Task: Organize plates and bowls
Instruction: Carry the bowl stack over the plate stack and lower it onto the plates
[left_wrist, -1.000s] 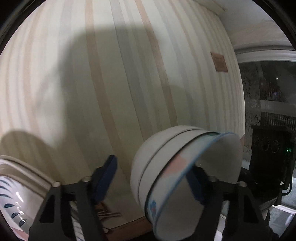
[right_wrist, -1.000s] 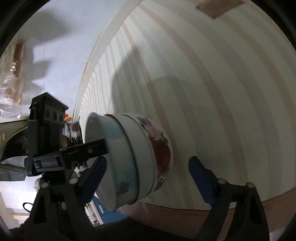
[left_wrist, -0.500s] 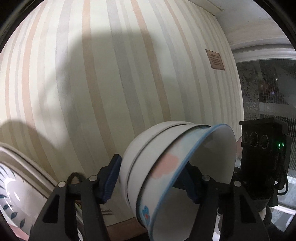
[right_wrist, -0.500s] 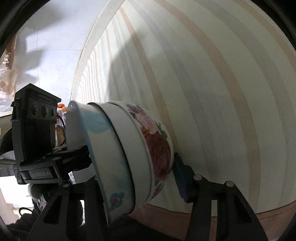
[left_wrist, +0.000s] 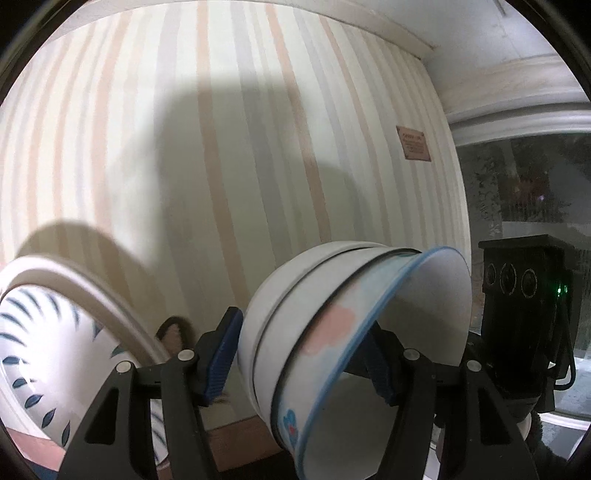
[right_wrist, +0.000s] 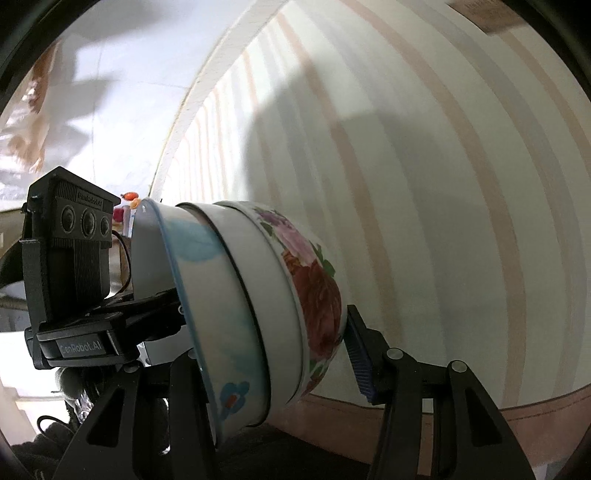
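a striped wall fills the background in both views, with a small brown plaque fixed to it. low at the left of the left wrist view a stack of plates with blue leaf marks is partly visible. a nested stack of bowls is held up in front of the wall, tipped on its side, with a flowered bowl outermost and a blue-rimmed bowl innermost. the left gripper is clamped across the stack, one pad on the base and one inside the mouth. the right gripper grips it likewise, its right pad pressed to the flowered base.
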